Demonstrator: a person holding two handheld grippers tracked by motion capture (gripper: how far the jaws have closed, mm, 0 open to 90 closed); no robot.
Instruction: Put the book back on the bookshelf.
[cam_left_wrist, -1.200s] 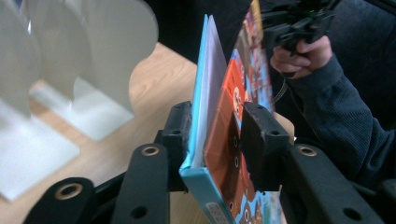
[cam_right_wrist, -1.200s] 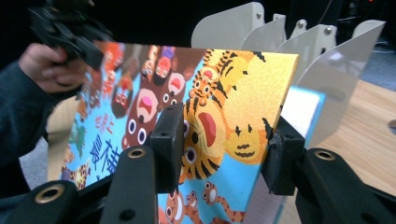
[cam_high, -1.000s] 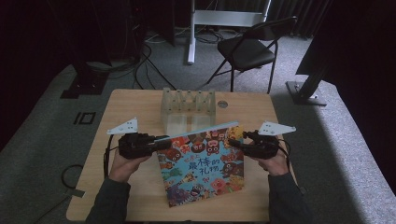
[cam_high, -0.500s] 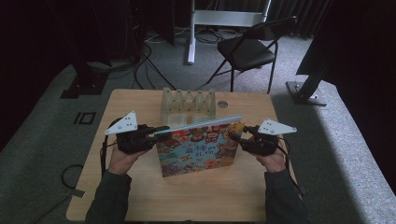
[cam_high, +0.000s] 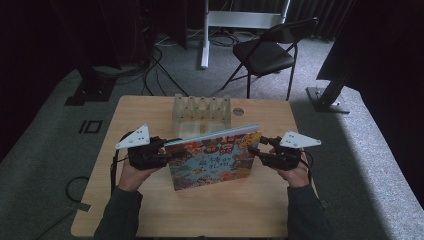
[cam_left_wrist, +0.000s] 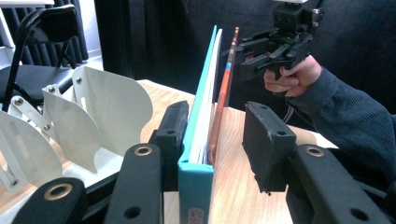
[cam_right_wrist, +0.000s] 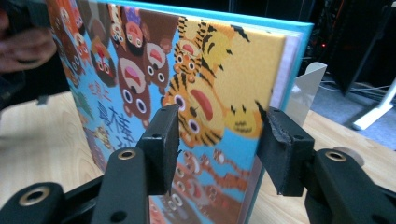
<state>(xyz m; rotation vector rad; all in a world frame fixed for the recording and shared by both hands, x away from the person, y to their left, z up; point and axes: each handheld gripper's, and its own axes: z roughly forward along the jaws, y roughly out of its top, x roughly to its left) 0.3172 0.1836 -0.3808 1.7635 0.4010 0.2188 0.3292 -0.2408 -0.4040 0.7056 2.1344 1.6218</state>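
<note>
A wooden table is seen at lower centre. On it a picture book is stood upright between the left gripper and right gripper, both fingers just opening, loosely flanking its edges. A white rack stands behind.

Chinese characters, unreadable, on book cover

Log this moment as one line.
picture book upright on table | left gripper jaws just opening, book between | right gripper jaws just opening, book edge between
</note>
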